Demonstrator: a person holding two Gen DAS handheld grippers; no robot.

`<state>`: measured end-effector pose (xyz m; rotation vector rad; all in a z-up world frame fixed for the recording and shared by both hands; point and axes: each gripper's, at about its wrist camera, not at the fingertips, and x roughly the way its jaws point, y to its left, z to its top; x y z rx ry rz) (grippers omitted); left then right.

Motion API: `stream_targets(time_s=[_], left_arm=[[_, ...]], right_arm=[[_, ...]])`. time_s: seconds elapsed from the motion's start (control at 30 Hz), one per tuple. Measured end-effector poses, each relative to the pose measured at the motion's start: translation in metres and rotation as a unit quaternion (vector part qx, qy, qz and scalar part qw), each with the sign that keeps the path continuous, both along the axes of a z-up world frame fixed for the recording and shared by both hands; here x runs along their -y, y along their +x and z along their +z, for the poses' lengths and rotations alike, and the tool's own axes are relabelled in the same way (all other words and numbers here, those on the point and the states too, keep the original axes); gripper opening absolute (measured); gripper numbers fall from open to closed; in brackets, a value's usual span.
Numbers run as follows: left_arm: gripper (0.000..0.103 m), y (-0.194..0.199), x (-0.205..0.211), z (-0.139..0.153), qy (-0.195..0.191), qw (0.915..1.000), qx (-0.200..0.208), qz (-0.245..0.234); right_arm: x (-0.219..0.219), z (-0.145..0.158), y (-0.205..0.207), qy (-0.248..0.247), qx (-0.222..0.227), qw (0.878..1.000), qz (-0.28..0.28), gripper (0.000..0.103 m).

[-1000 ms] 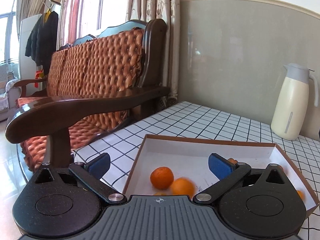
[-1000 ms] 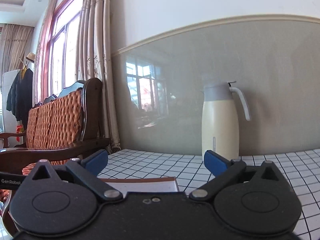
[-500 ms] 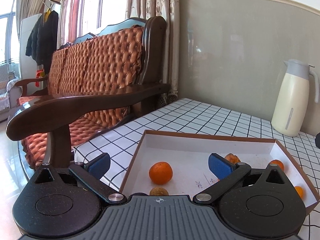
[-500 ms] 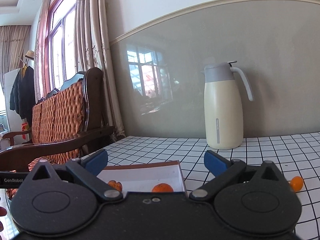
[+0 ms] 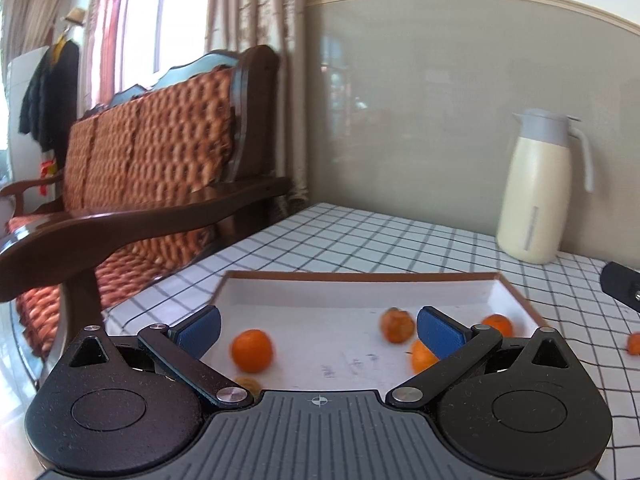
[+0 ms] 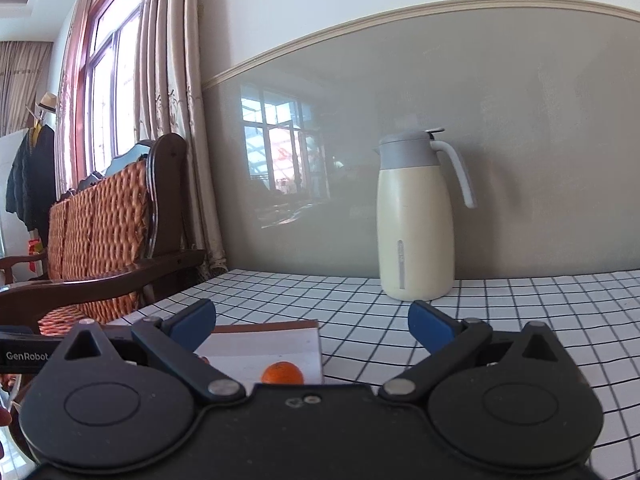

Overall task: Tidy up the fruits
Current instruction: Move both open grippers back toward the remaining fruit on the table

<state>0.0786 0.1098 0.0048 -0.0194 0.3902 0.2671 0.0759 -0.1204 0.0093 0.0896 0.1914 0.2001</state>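
Both grippers you're holding wide apart and empty: left gripper (image 5: 318,330) hanging over the white box (image 5: 360,282), right gripper (image 6: 312,320) facing the thermos (image 6: 416,220) across the checked tablecloth (image 6: 520,304). Several small oranges (image 5: 252,350) are lying loose inside the box; one stray orange (image 5: 634,343) is sitting on the cloth just outside it. You're probably lining up that stray: approach low, centre it between the pads, close gently since it rolls.

Left gripper (image 5: 318,330) and right gripper (image 6: 312,322), both spread wide, empty.
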Motion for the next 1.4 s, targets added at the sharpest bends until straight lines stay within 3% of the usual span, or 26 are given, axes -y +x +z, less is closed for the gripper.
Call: stream_targets(time_s=[0.6,1.4], left_arm=[[0.103,0.01,0.091,-0.004,0.029,0.9949,-0.016,-0.096],[0.103,0.022,0.197,-0.019,0.046,0.9765,-0.035,-0.208]], right_arm=[[0.064,-0.002,-0.013,-0.01,-0.053,0.996,-0.066,0.097],[0.145,-0.012,-0.029,0.009,-0.083,0.987,-0.135,0.087]])
